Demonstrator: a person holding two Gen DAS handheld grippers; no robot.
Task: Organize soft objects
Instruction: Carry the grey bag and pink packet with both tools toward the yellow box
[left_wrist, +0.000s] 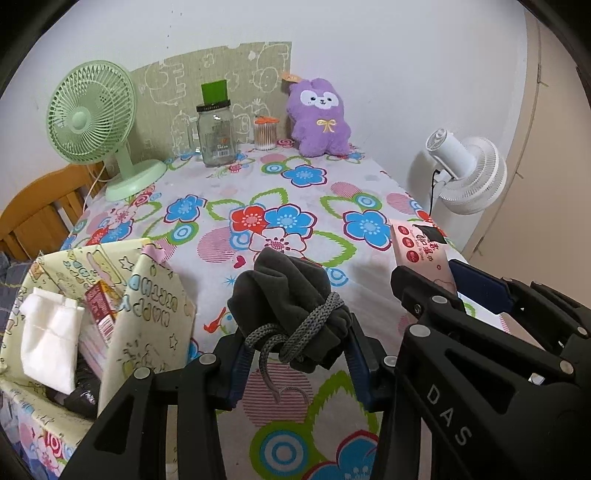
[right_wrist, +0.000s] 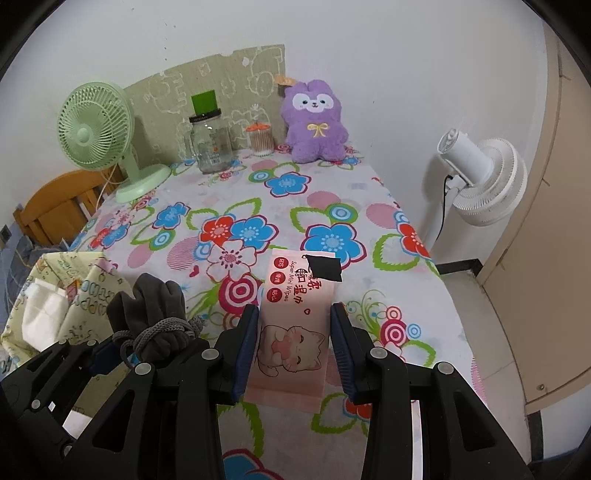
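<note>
Over the near end of the flower-patterned counter (right_wrist: 325, 192), both grippers are up off the cloth with something in each. The left gripper (left_wrist: 295, 350) is clamped on a dark grey cloth bundle (left_wrist: 284, 291) tied round with a grey cord (left_wrist: 295, 328); the pads press on its lower part and the bunched top sticks out ahead of them. The right gripper (right_wrist: 293, 350) is closed on a pink pack of wet wipes (right_wrist: 295, 325), gripped across its width at the half with the cat drawing, while the lettered end pokes forward past the fingertips.

The patterned fabric bin (left_wrist: 147, 314) stands at the left edge of the counter, just beside the left gripper, already holding a white folded cloth (left_wrist: 48, 332) and what looks like a reddish packet, though that corner is too crowded to be sure.

I'd judge the step in hand to be carrying both things to that bin. To do it well, the bundle should go first, since it is nearest. Keep the squeeze steady, because the loose cord end dangles below and could catch on the bin's upright flap. Clear the flap from above, then let go low inside. The wipes pack has further to travel, across the left gripper's path, so the two should go in turn.
</note>
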